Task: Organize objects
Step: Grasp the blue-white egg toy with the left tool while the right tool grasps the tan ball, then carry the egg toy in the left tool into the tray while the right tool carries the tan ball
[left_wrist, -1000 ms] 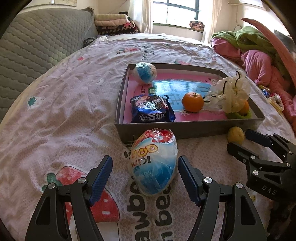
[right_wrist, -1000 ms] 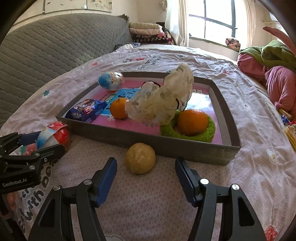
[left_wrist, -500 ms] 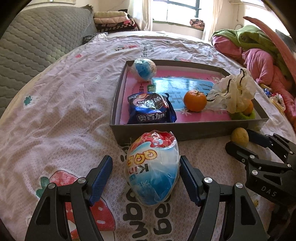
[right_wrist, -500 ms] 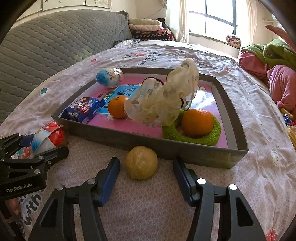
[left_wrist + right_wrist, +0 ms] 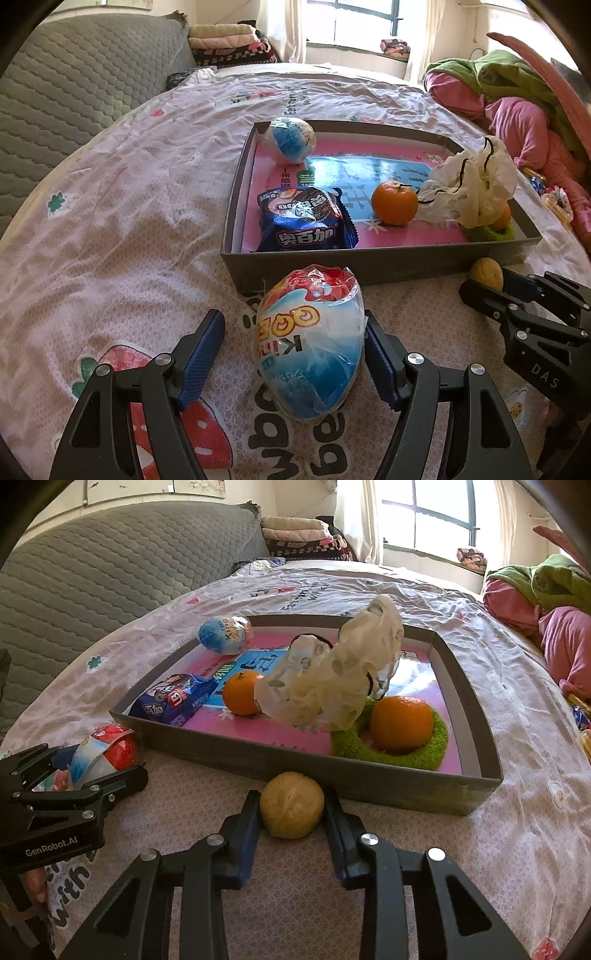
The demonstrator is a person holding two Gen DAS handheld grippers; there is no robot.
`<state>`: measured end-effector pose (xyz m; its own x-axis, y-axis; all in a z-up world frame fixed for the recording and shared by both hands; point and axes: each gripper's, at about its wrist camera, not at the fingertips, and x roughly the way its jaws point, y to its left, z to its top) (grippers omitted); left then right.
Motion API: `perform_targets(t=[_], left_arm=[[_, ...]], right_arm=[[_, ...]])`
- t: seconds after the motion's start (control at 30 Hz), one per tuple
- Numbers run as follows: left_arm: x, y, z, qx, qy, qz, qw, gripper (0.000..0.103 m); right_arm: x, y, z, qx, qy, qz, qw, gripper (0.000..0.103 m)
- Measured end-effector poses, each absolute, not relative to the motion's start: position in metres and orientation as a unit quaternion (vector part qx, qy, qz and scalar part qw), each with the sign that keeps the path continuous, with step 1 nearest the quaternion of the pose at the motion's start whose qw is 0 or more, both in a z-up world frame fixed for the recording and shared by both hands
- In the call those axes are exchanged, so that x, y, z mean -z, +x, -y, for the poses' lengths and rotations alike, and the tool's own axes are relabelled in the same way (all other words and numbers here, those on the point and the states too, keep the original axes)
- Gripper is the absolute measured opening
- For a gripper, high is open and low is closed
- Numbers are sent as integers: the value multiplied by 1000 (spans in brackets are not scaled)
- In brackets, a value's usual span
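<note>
Right gripper (image 5: 291, 814): jaws clamped on walnut (image 5: 291, 804)
Left gripper (image 5: 295, 350): jaws apart around wrapped egg (image 5: 309, 341)
Blocking at 12 o'clock: tray (image 5: 236, 755) wall

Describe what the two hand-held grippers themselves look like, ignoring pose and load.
Both are black skeletal linkages with silver pivot bolts and ribbed blue finger pads. The left hand-held gripper carries white "GenRobot.AI" lettering on its side, readable in the right wrist view. The right hand-held gripper shows white "DAS" lettering in the left wrist view. No cables or sleeves are visible.
</note>
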<state>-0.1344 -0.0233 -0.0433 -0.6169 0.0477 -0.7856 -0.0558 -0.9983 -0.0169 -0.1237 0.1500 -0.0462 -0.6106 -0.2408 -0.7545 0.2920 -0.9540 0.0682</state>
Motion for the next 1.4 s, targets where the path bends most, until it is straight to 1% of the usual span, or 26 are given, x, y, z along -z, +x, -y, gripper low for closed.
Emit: perform_targets(t=[0.1, 0.13, 0.3, 0.57, 0.9, 1.4], left_arm=[[43, -134, 23, -900, -435, -4, 33, 73], [43, -134, 23, -900, -434, -4, 34, 69], [44, -133, 20, -901, -432, -2, 48, 52], [39, -128, 18, -906, -419, -6, 53, 52], [20, -117, 10, -925, -375, -36, 54, 52], [-8, -130, 2, -934, -351, -29, 53, 52]], right_arm=[[46, -123, -152, 897, 415, -25, 152, 34], [46, -123, -153, 897, 414, -23, 153, 34], [45, -120, -154, 897, 411, -19, 161, 34], [42, -115, -153, 898, 403, -19, 173, 34], [31, -105, -152, 906, 380, -25, 185, 34], [0, -102, -159, 928, 327, -25, 179, 34]])
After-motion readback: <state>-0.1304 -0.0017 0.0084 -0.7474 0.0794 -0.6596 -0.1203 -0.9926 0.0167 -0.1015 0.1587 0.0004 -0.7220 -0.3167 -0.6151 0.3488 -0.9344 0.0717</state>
